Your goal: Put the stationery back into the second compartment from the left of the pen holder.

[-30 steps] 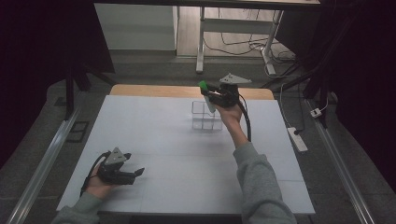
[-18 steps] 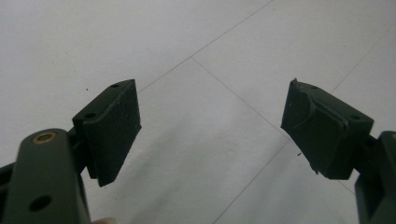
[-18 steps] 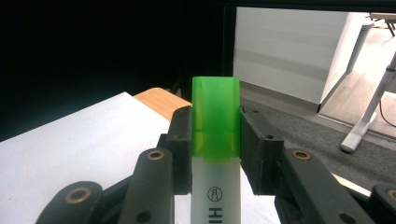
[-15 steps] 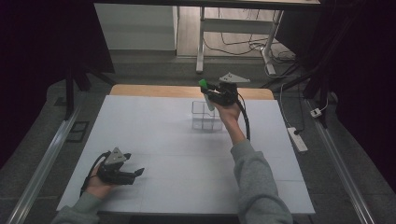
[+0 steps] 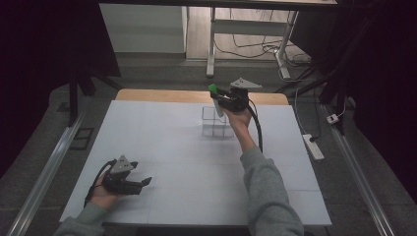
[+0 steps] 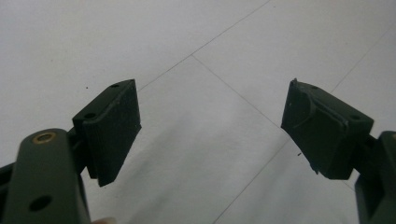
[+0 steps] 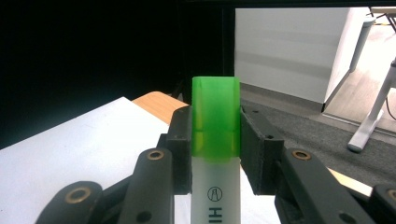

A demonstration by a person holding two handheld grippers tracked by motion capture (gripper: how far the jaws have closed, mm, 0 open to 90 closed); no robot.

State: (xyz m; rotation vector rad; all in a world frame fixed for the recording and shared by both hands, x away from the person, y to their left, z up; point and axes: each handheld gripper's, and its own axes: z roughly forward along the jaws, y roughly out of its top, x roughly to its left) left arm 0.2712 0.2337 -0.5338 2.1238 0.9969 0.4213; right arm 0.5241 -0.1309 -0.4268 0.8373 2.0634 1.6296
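Observation:
My right gripper (image 5: 218, 98) hovers at the far middle of the table, shut on a highlighter (image 7: 215, 154) with a white body and a green cap (image 5: 213, 89). The pen stands roughly upright, cap up, over a clear plastic holder (image 5: 215, 122) with several square cells. In the right gripper view both pads (image 7: 182, 149) press the pen just below the cap. My left gripper (image 5: 143, 184) rests low on the white table (image 5: 162, 142) at the near left, open, with bare tabletop between its jaws (image 6: 210, 135).
A wooden strip (image 5: 162, 95) edges the table's far side. Beyond it stand white desk legs (image 5: 211, 44) and floor cables. A power strip (image 5: 313, 146) lies on the floor to the right. Metal rails (image 5: 46, 172) run along both sides.

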